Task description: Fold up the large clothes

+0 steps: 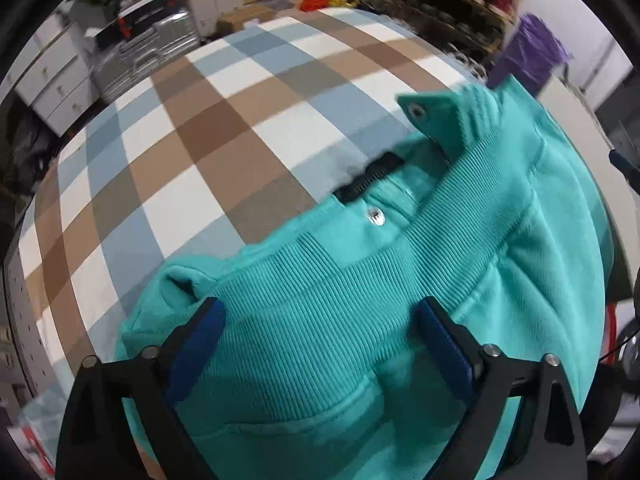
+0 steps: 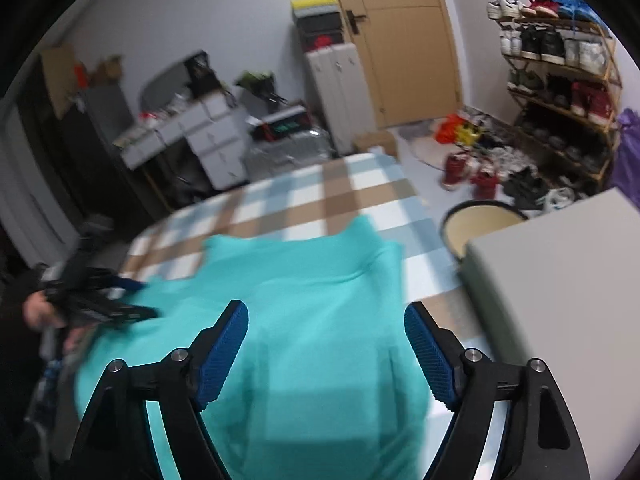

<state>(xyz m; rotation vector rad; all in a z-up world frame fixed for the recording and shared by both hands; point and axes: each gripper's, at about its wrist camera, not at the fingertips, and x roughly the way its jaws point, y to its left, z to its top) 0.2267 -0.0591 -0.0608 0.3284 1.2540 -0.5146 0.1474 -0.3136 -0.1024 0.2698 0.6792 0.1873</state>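
My left gripper [image 1: 316, 344] points steeply down over a turquoise sweatshirt [image 1: 400, 280], jaws spread wide with the ribbed band of the garment showing between my blue pads [image 1: 196, 348]; the pads stand clear of the cloth and grip nothing. The sweatshirt fills the lower right of the left wrist view, bunched on a checked bedsheet [image 1: 200, 128] of brown, blue and white squares. A metal snap [image 1: 376, 216] sits on the placket near the middle of the frame, a second snap [image 1: 418, 111] on a raised flap toward the upper right.

My right gripper [image 2: 326, 344] is also wide open and empty, hovering above the same garment, which spreads across the lower centre of its blurred view. At the left edge there, my left gripper shows over the fabric's edge.
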